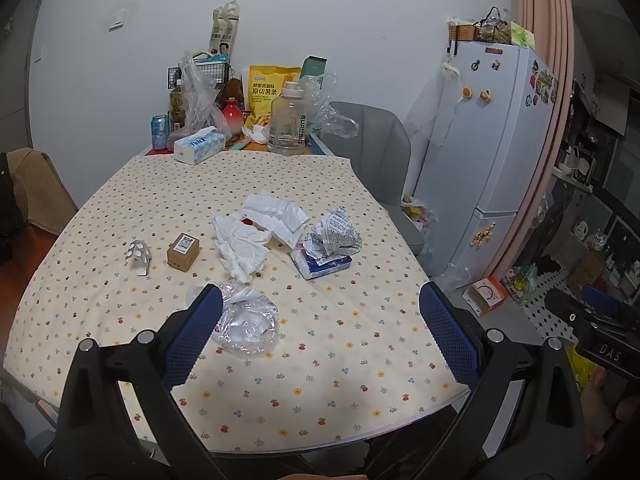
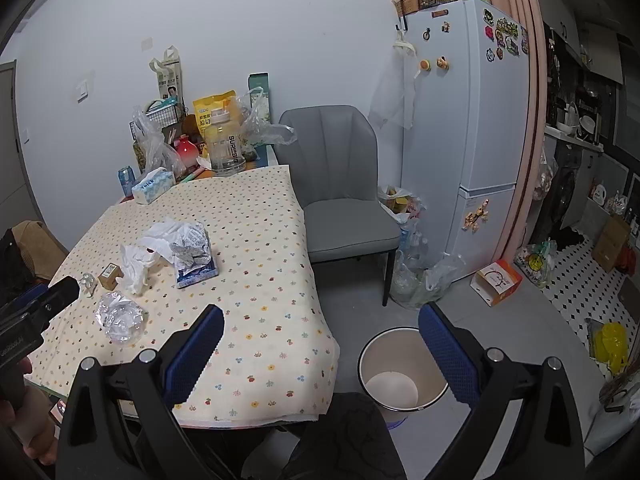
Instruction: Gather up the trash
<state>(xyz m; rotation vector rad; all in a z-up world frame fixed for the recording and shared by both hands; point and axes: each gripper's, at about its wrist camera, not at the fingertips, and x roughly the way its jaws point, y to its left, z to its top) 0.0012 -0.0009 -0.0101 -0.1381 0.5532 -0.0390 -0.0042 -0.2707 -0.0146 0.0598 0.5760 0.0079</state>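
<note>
Trash lies uncollected mid-frame on the counter [image 1: 120, 320]; both grippers gape empty. Next, left gripper [image 1: 320, 336] should clamp the crumpled plastic wrapper [image 1: 248, 324] just ahead.

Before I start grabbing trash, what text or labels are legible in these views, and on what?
"Thick": blue-and-white tissue box.
"SUPERBIG", printed vertically: clear water jug.
"原切薯条": yellow snack bag; its smaller print is blurred.
"DAS": the right tool, seen from the left wrist view.
Too small or blurred: brown carton's label, crumpled printed paper, blue can, tall paper bag, orange box on the floor.
</note>
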